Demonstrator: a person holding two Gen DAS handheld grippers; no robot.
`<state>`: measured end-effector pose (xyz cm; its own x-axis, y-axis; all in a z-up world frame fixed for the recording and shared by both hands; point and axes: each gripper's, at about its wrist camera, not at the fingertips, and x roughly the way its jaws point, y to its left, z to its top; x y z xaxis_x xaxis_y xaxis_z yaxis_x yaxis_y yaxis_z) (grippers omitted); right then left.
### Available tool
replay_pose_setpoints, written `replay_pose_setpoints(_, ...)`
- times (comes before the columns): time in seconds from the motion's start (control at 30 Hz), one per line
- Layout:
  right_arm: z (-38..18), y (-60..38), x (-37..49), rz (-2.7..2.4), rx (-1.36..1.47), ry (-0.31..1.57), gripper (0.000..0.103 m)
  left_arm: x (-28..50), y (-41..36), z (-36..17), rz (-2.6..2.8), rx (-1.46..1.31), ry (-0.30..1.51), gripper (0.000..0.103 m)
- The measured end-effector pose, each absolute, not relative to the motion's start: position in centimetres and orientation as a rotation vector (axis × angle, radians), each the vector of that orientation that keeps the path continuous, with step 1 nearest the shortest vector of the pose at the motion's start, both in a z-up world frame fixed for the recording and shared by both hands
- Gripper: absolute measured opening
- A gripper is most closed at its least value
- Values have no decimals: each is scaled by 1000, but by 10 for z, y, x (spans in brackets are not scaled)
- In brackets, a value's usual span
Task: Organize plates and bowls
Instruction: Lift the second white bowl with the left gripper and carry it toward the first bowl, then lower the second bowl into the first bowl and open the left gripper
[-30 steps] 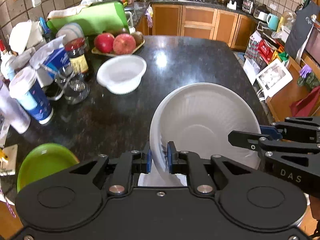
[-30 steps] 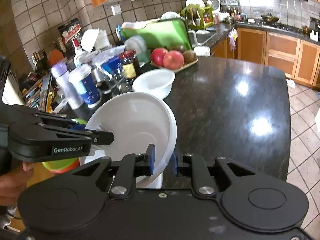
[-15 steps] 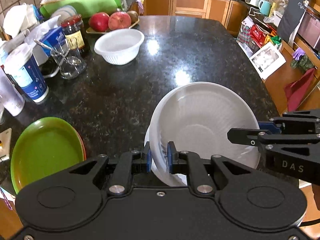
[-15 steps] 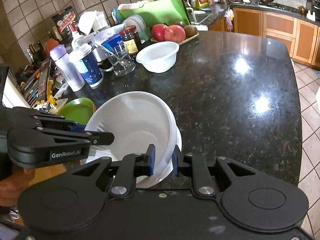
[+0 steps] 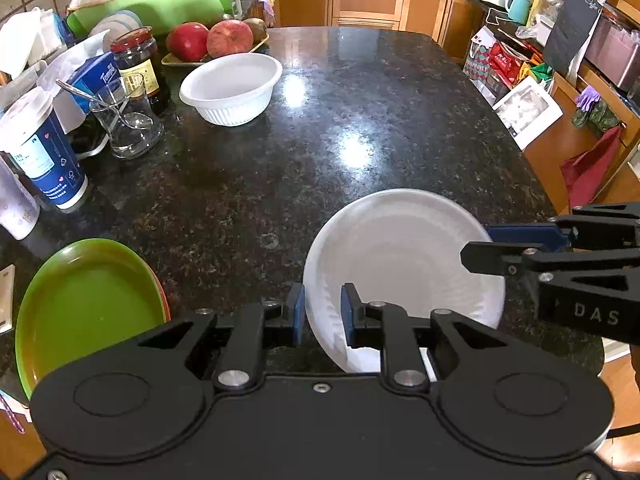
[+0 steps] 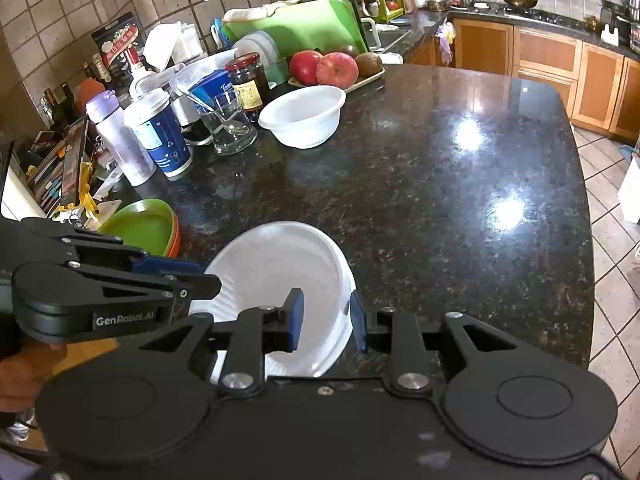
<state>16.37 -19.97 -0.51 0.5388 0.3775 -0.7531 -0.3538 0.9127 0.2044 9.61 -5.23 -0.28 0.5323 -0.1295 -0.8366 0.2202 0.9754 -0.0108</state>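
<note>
Left claw: your left claw (image 5: 322,312) straddles the near left rim of the white bowl (image 5: 404,268). Its jaws have just been opening, and the blue pads stand off the rim on both sides, so you no longer grip it.
Right claw: your right claw (image 6: 326,322) straddles the bowl's right rim. Its jaws have also just been opening; the inner pad hangs over the bowl's inside, the outer pad stands just outside the wall, and both are clear of it.
White bowl: it sits upright at the near edge of the tabletop (image 5: 360,120), between your two claws, nested on another white dish whose rim shows just beneath it.
Second bowl: a ribbed white bowl (image 5: 232,88) stands well apart at the far left of the tabletop, just in front of the fruit tray (image 5: 216,44).
Green plate: it (image 5: 88,308) lies at the near left edge on top of an orange plate, near your left claw but not touching it.
Clutter: a jar (image 5: 138,64), a glass (image 5: 128,124) with a spoon and a blue cup (image 5: 44,156) line the left side.
</note>
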Motion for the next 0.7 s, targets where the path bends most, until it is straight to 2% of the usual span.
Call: replay_pose_setpoints(0.7, 5, -212, 168, 499, 52, 815, 32, 92, -44, 7, -96, 32, 924, 30)
